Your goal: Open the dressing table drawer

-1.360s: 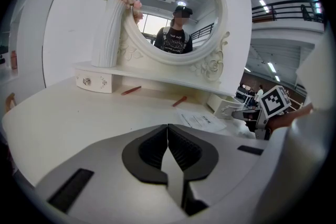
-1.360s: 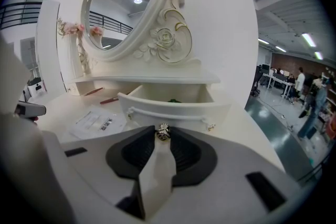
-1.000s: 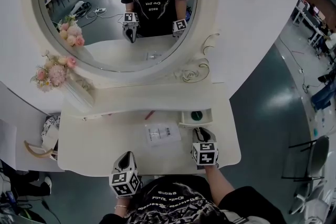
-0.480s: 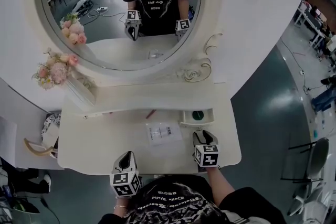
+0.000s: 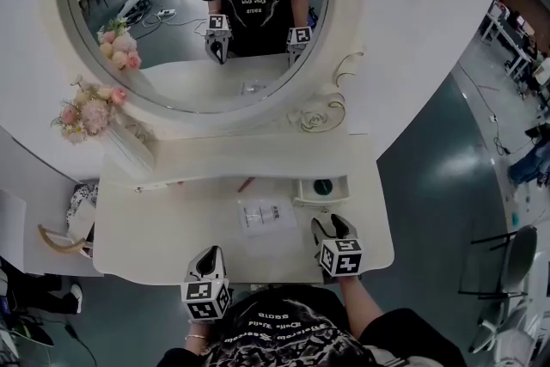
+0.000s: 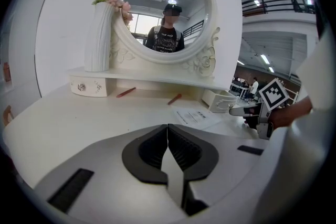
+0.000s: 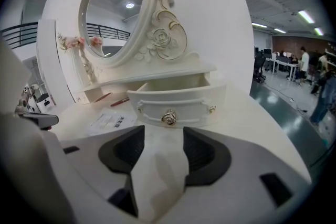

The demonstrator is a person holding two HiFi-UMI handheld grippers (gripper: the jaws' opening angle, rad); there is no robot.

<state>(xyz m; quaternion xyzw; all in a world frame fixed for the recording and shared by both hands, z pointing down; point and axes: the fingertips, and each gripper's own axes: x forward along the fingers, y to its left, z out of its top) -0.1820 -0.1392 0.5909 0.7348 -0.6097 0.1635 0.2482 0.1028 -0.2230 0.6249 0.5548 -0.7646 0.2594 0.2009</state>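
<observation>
The small cream drawer [image 5: 321,200] at the table's right stands pulled out, with a dark round thing inside it. In the right gripper view its front [image 7: 178,105] and gold rose knob [image 7: 168,118] sit just ahead of my right gripper [image 7: 157,140], whose jaws have just been opening and stand wide apart with nothing between them. From the head view, the right gripper [image 5: 331,224] is just in front of the drawer, not touching it. My left gripper [image 5: 207,255] hovers at the table's front edge. Its pads [image 6: 168,136] are pressed together on nothing.
A printed paper sheet [image 5: 265,215] lies mid-table, and a red pen [image 5: 246,185] lies near the back shelf. A white vase of pink flowers [image 5: 129,146] stands at the back left above a shut small drawer [image 6: 89,86]. The round mirror [image 5: 198,4] rises behind.
The right gripper's jaws have spread apart and drawn slightly back from the drawer front. The drawer stays pulled out. The left gripper has stayed put.
</observation>
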